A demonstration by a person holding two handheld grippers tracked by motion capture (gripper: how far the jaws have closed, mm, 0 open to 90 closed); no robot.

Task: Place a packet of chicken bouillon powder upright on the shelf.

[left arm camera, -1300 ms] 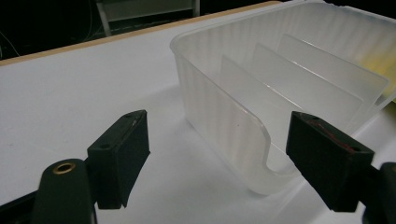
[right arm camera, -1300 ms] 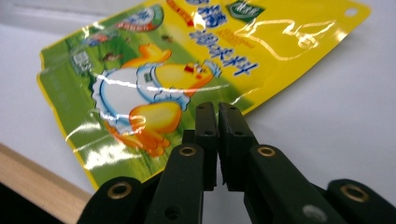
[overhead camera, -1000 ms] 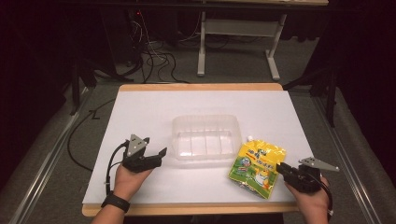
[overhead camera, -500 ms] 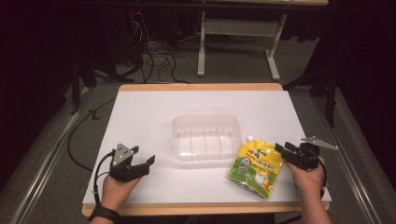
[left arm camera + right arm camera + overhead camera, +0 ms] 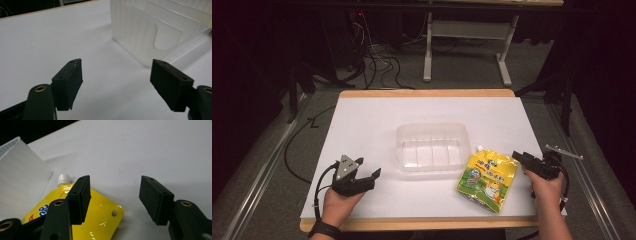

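Left gripper (image 5: pixel 371 176): black body, grey three-cornered top plate, black trailing cable. Black wristband (image 5: pixel 323 229). Right gripper (image 5: pixel 518 157): black; rectangular screw-holed jaw pads, brass pivots.

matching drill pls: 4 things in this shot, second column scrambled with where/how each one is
Things
1. yellow pouch
2. clear plastic tub
3. left claw
4. right claw

Places or states
A. mid-table, standing empty
B. open, at the table's near left, nothing between its jaws
C. lying flat beside the tub, white cap towards it
D. open, just off the pouch's corner, jaws having just been opening, nothing between them

Pairs: 1-C, 2-A, 3-B, 4-D
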